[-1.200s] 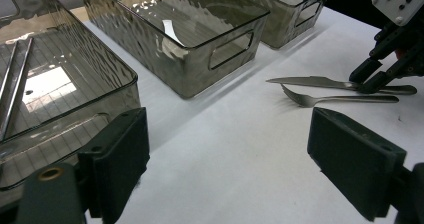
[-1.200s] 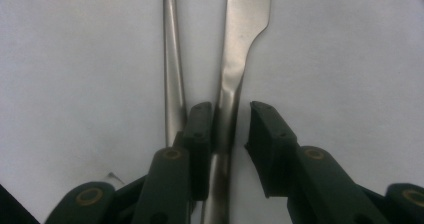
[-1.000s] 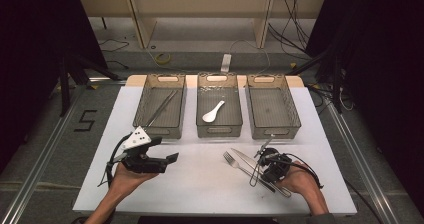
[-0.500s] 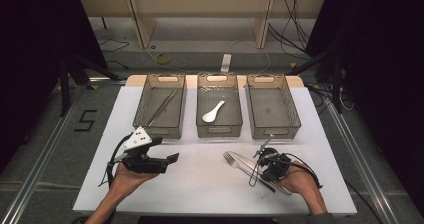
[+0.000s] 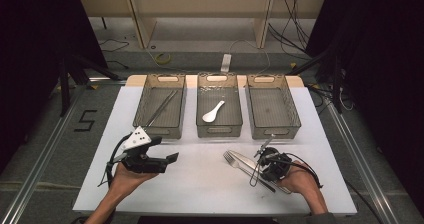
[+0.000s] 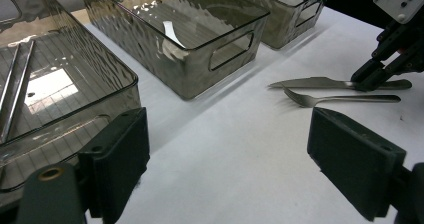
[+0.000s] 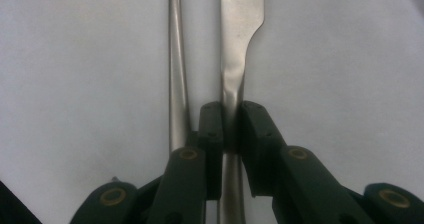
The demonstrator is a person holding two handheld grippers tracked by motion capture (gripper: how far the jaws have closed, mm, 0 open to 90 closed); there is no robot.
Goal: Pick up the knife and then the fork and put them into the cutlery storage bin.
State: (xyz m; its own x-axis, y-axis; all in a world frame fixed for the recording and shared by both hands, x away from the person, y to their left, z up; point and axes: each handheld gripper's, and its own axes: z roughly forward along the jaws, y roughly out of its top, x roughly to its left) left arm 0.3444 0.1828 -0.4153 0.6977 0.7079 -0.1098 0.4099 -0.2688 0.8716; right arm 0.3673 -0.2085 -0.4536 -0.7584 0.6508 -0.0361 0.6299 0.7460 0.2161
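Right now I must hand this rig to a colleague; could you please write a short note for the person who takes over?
Right gripper: jaws shut on the knife handle, knife lying on the white table, fork beside it.
Left gripper: jaws open, holding nothing, hovering near the left bin.
Done: chopsticks in the left bin, white spoon in the middle bin.
Left: lift the knife and bin it, probably in the right bin; then the fork.

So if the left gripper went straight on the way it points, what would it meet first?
Probably the fork, with the knife just beyond; bare table lies before them. Depth is hard to judge.
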